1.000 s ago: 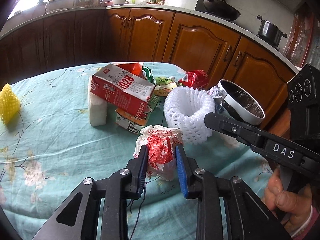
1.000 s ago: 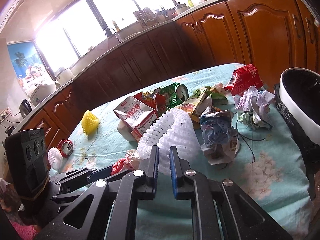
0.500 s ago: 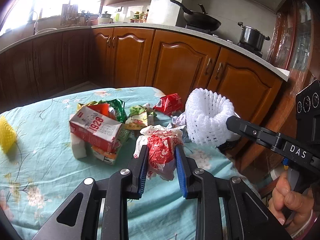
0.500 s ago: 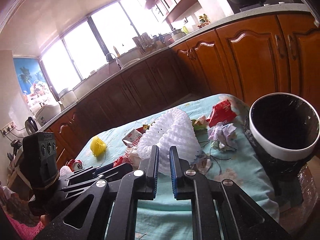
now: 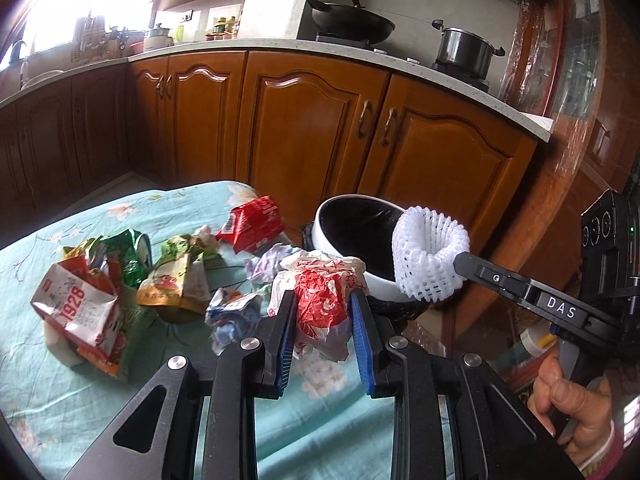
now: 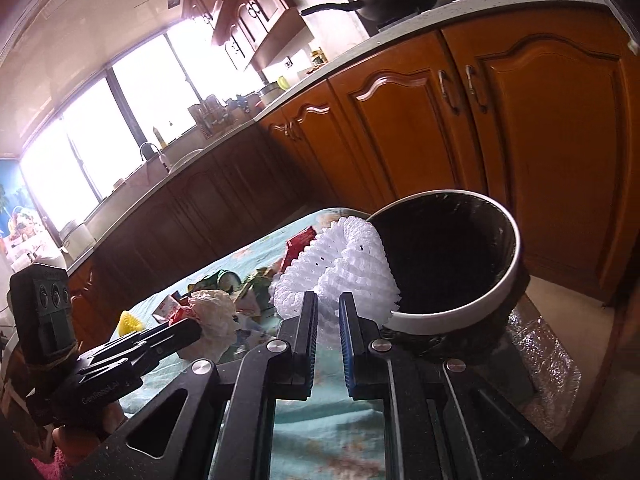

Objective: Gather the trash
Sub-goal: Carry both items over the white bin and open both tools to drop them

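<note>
Two claws are loaded at once: your left claw (image 5: 323, 312) is clamped on a crumpled red-and-white wrapper (image 5: 320, 300), pinched between its blue-padded fingers (image 5: 285, 334), and your right claw (image 6: 328, 312) is closed on a white foam fruit net (image 6: 340, 268), gripping it by its lower edge. From the left wrist view, the net (image 5: 430, 258) hangs at the tip of the right claw directly in front of the near rim of the white bin (image 5: 340, 204), whose inside is lined with a black bag. From the right wrist view, the net overlaps the left side of the bin's rim (image 6: 452, 308), though you cannot tell whether it touches. The wrapper sits just left of the bin and is raised above the teal floral tabletop (image 5: 52, 376). On that tabletop more trash lies to your left: a red-and-white carton (image 5: 76, 312) printed "1928", a yellow-green snack bag (image 5: 176, 284), a green foil bag (image 5: 132, 254), a red packet (image 5: 256, 224) near the far edge, and a blue-and-white crumpled paper (image 5: 232, 316) just beside your left claw. A yellow foam net (image 6: 130, 322) rests farther back on the tabletop in the right wrist view. Your hand (image 5: 576, 412) grips the right handle.
</note>
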Available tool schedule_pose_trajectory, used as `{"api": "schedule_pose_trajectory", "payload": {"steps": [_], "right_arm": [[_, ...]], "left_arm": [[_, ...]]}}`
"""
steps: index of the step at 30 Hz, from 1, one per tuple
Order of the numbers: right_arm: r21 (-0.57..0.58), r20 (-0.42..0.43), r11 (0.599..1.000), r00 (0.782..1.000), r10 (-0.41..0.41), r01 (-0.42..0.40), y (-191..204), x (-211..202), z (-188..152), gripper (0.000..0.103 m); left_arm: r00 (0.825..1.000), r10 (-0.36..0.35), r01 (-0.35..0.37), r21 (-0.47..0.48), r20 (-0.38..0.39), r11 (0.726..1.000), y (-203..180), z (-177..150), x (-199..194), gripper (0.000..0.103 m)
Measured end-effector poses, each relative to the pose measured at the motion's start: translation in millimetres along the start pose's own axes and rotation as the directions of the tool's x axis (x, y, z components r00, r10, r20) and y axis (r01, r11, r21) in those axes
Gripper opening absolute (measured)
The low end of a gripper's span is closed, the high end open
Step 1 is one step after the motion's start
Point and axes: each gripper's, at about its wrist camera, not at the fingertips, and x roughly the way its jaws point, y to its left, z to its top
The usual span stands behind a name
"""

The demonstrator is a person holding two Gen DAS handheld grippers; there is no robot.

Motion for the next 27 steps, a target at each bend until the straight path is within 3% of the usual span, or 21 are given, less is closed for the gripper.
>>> {"api": "schedule_pose_trajectory", "payload": {"steps": [12,24,27], "right_arm": [[0.025,0.006,0.995,0.996,-0.093,0.093,-46.7,5.5,23.4,0.011],[0.043,-0.049,0.990,0.990,-0.134,0.137,-77.2,29.3,40.6,0.011],[0.045,-0.075,0.990,0.988,-0.133,0.137,-82.7,36.4,41.4,0.012]], "left_arm": [[0.997,-0.048,0.050,0.023,-0.053,0.999,-26.2,47.5,83.2,0.025],[0.992,-0.022,0.029,0.055,-0.124,0.998,-48.8,78.8,160.4,0.026],[0.989,-0.021,0.028,0.049,-0.146,0.998,-49.6,83.7,176.7,0.031]]}}
